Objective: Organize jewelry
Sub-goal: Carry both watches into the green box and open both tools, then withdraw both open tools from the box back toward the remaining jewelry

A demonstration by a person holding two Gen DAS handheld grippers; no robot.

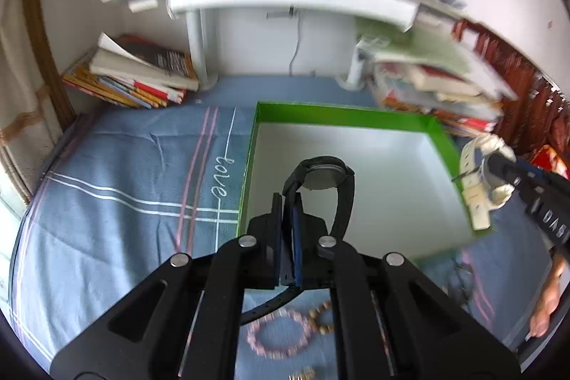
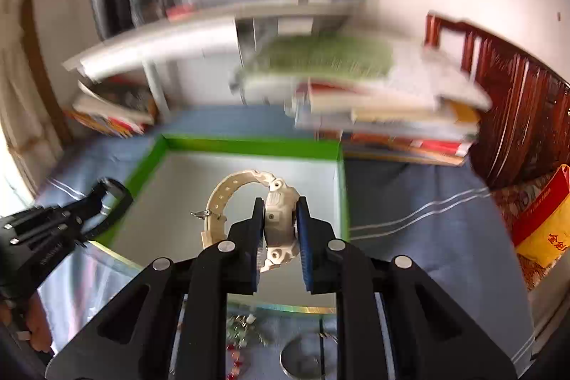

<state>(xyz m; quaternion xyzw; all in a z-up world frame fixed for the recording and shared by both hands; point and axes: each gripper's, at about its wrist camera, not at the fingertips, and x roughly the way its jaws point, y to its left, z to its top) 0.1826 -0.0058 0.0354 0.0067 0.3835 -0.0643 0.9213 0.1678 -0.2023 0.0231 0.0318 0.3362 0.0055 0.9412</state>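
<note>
My left gripper is shut on the strap of a black watch and holds it over the near left part of a green box with a white floor. My right gripper is shut on the case of a cream white watch and holds it over the same box. The right gripper with the white watch shows at the box's right wall in the left wrist view. The left gripper with the black watch shows at the box's left wall in the right wrist view.
A pink bead bracelet and a tan bead bracelet lie on the blue cloth in front of the box. More small jewelry and a round metal piece lie near the front edge. Book stacks stand behind the box.
</note>
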